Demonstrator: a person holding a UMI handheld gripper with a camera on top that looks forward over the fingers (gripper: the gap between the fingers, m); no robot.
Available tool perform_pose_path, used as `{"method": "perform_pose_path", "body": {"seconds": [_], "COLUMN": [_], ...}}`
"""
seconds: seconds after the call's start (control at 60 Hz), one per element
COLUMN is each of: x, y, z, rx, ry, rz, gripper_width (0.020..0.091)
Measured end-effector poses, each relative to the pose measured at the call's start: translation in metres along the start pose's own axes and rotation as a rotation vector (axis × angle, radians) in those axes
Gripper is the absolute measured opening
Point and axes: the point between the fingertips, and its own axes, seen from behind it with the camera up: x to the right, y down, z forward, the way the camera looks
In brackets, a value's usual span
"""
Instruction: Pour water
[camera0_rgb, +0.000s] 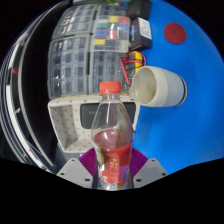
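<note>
**Bottle in the fingers, cup right behind it**

So the bottle is a clear plastic one with an orange-red cap and reddish liquid in the lower part. It sits right between the fingers, with the magenta pads closed in against its lower sides, so it looks clamped on both sides. The bottle stands roughly upright along the view, cap on.

Just beyond and to the right of the cap is a white cup, tipped so its open mouth faces the bottle's neck. Near, but I can't tell if they touch.

Behind the bottle on the left there's a pale perforated board, angled, and further back a big grid-patterned panel with a strip of coloured squares along it. Some red and yellow wires and a dark box sit above the cup.

The tabletop is bright blue with a red dot on it. Open room is mostly out to the right of the cup; the left side is crowded by the board and panel.
</note>
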Motion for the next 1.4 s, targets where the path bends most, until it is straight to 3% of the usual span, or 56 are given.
{"method": "perform_pose_path", "body": {"seconds": [0.35, 0.65, 0.867, 1.067, 1.283, 1.4], "x": [-0.008, -0.021, -0.079, -0.101, -0.059, -0.02], "y": [-0.011, -0.023, -0.089, -0.167, -0.253, -0.288], "z": [0.018, 0.007, -0.026, -0.057, -0.077, -0.081], "rx": [-0.029, -0.019, 0.106, 0.264, 0.401, 0.412], "ry": [-0.03, -0.01, -0.045, 0.067, 0.218, 0.303], "rz": [0.411, 0.133, -0.426, -0.985, -1.273, -1.351], "gripper_width": [0.0407, 0.0406, 0.0408, 0.0408, 0.0408, 0.0405]}}
